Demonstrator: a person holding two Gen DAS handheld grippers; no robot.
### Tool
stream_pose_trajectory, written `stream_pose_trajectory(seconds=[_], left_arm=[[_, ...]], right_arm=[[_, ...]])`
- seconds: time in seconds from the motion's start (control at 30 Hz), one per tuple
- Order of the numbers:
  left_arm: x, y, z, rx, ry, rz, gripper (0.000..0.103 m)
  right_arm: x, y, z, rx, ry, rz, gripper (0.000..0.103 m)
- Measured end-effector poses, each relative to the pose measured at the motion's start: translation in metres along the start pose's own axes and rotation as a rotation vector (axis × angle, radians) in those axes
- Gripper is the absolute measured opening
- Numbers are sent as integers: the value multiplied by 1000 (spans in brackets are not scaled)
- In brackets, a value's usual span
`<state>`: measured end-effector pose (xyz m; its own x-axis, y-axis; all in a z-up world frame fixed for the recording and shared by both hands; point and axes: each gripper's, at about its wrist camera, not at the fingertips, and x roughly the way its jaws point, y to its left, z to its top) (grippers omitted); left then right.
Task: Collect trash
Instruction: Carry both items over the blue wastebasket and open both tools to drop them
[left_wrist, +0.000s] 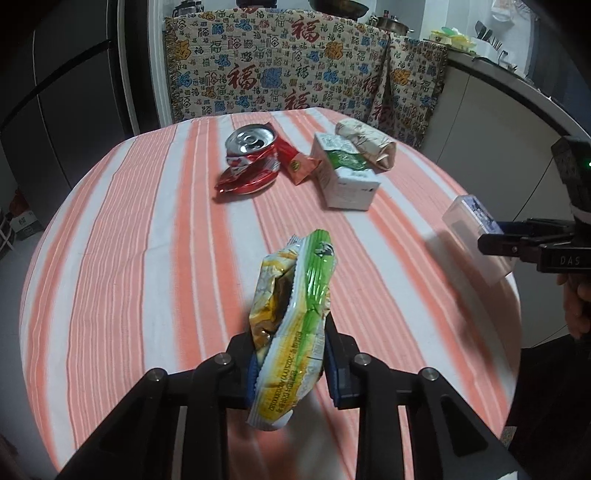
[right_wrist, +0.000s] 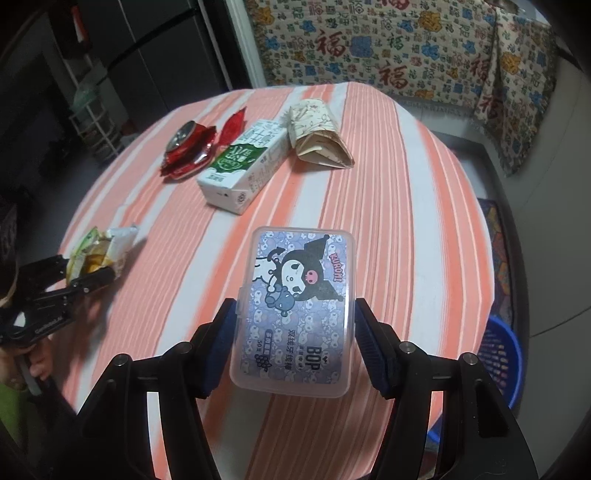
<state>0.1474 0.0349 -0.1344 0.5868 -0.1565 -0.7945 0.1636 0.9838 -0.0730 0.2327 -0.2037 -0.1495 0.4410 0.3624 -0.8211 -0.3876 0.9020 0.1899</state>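
Note:
My left gripper (left_wrist: 290, 354) is shut on a crumpled green and yellow snack wrapper (left_wrist: 295, 314) and holds it above the striped tablecloth (left_wrist: 129, 240). It also shows at the left of the right wrist view (right_wrist: 99, 254). My right gripper (right_wrist: 295, 332) is shut on a clear plastic floss-pick box (right_wrist: 295, 306) with a cartoon label; the box shows in the left wrist view (left_wrist: 476, 236) at the table's right edge. Further back lie a crushed red can (left_wrist: 251, 158), a red wrapper (left_wrist: 295, 162), a white and green milk carton (left_wrist: 343, 173) and a folded paper packet (left_wrist: 365, 144).
A blue plastic basket (right_wrist: 502, 354) stands on the floor right of the table. A patterned cloth (left_wrist: 295, 62) covers furniture behind the table. A dark fridge (left_wrist: 66, 92) stands at the left, a kitchen counter (left_wrist: 517, 85) at the right.

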Motion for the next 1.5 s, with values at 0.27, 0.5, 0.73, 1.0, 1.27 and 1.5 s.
stream_pose_trajectory(seconds=[0.27,0.5,0.73,1.0,1.27,1.5], left_arm=[[1,-43,7,41,-13,-35,28],[16,-75,14,48,4,-79,28],[28,-118,21,106,23,-134,27],[41,-185,50,171,32,-240,27],[67,-275,74,233,69,-336,27],[111,-328,83,235,143,-377,28]], right_arm=[[-6,-10,-12,20,-15,15,64],[-11,-19,-21,37,-18,19,64],[-28,-48,-26,95,-44,23,64],[-61,-115,-40,190,-76,-78,64],[-71,-199,-55,293,-51,-187,64],[-64,-259,-84,404,-32,-218,64]])
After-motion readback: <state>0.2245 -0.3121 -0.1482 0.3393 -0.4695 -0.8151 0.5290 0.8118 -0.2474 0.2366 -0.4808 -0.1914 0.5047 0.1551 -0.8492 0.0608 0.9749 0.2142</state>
